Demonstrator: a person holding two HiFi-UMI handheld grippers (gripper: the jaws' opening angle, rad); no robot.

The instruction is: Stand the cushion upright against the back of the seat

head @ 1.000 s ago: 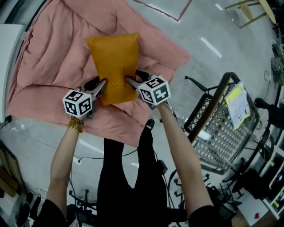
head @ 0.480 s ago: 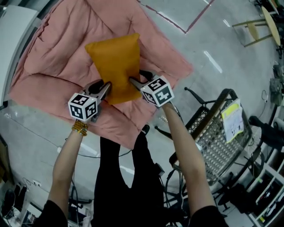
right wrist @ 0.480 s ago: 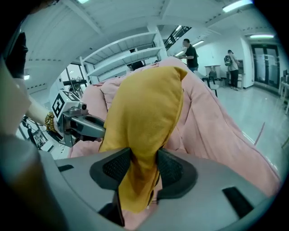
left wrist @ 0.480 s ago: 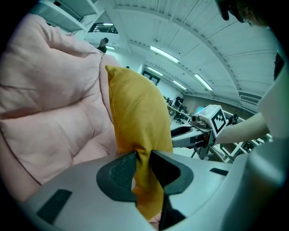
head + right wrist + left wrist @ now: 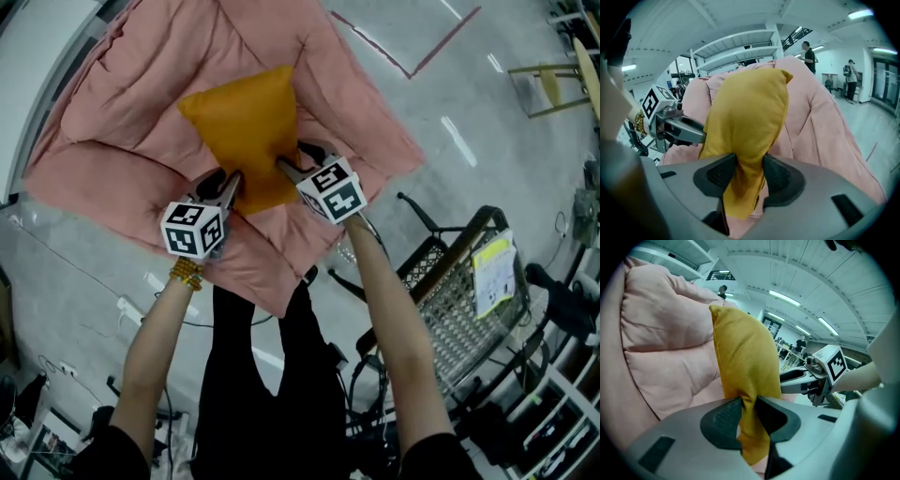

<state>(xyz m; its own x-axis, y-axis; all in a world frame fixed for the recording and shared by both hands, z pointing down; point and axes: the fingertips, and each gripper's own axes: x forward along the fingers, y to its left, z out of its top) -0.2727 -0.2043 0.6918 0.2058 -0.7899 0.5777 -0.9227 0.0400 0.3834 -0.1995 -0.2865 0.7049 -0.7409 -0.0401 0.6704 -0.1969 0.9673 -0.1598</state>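
A mustard-yellow cushion (image 5: 246, 131) is held up over the padded pink seat (image 5: 122, 112), one gripper at each near corner. My left gripper (image 5: 232, 184) is shut on the cushion's near left corner, and the fabric (image 5: 745, 380) is pinched between its dark pads (image 5: 723, 417). On the near right corner my right gripper (image 5: 284, 167) is shut too, with the cloth (image 5: 747, 136) bunched between its pads (image 5: 776, 176). The cushion rises ahead of both jaws with the pink back of the seat (image 5: 820, 112) behind it.
A wire shopping trolley (image 5: 459, 291) stands on the grey floor to the right of the person's legs (image 5: 253, 375). Cables lie on the floor near the feet. A wooden chair (image 5: 558, 75) stands at the far right. People (image 5: 808, 56) stand in the distance.
Both grippers have moved with the cushion towards the far part of the pink seat. The cushion's far end has tilted to the left, and both wrists have turned.
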